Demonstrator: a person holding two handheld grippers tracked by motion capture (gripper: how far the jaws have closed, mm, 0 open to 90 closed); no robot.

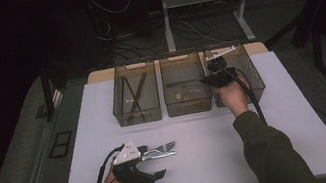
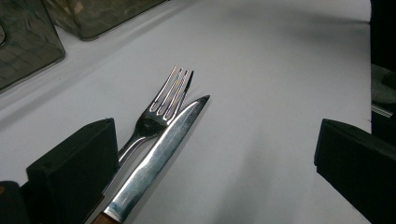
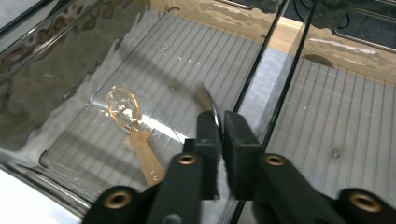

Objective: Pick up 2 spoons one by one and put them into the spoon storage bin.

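The right gripper (image 3: pixel 219 135), jaws narrow, pinches a metal spoon (image 3: pixel 208 105) over the middle bin (image 3: pixel 154 60), bowl pointing up-frame. The left gripper (image 2: pixel 210 163), jaws wide apart, straddles a fork (image 2: pixel 163 105) and knife (image 2: pixel 159 151) at lower left, both lying lengthwise between them.

Metal spoon (image 3: pixel 208 106) over the bins, fork (image 2: pixel 161 105) and knife (image 2: pixel 156 151) on the table.
The spoon stands between narrow jaws; fork and knife lie side by side, touching, tips together.
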